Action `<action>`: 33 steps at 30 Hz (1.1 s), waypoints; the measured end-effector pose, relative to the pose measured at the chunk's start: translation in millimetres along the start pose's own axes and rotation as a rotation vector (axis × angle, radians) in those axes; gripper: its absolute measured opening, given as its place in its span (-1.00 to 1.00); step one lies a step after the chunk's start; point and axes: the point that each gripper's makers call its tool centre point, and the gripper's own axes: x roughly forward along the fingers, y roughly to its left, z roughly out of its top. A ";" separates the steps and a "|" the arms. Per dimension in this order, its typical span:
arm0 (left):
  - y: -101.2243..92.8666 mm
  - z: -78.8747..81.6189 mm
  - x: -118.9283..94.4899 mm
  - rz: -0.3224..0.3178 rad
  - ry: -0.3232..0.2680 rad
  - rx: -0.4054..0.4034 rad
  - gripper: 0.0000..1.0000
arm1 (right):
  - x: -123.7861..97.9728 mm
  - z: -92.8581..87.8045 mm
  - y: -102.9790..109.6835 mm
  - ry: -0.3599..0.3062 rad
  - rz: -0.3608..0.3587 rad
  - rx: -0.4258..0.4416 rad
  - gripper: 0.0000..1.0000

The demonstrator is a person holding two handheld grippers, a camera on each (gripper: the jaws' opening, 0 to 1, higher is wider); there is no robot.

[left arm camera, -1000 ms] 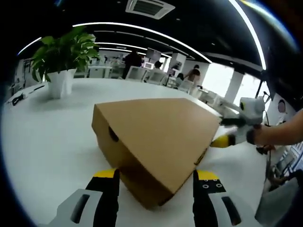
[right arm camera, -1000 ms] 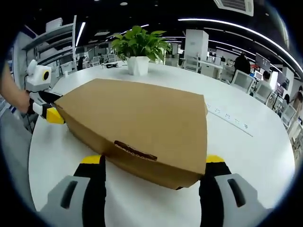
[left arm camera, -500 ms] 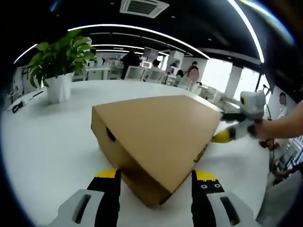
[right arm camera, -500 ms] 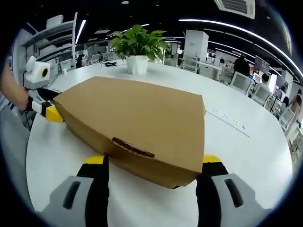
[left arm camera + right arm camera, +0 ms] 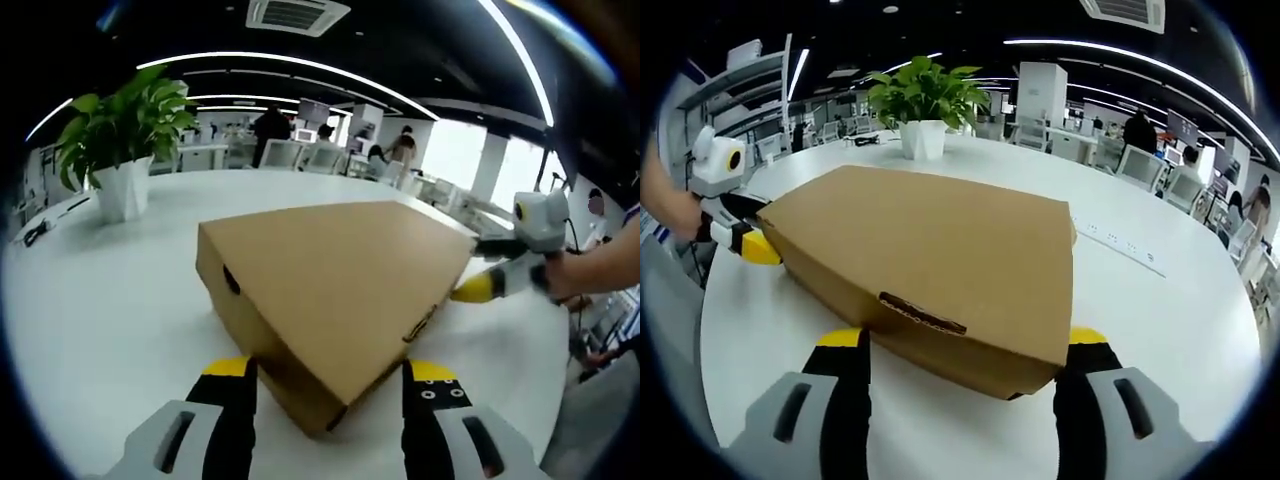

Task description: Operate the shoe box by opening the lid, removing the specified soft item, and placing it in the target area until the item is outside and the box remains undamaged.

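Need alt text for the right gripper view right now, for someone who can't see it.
A closed brown shoe box lies on a round white table, its near end between the open jaws of the right gripper. The left gripper is at the box's far-left corner, and a potted plant stands beyond on the table.

In the left gripper view, the right gripper sits slightly farther right and lower at the right edge than a second ago. The shoe box lid looks marginally lower on that side.
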 end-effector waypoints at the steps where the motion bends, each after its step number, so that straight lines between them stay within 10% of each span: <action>1: 0.4 0.0 -0.1 -0.003 0.001 0.001 0.16 | -0.3 -0.1 0.4 0.000 -0.003 0.003 0.40; 33: 40.2 -5.9 -32.1 -0.051 0.013 0.051 0.08 | 3.7 5.7 55.4 -0.004 -0.105 0.089 0.36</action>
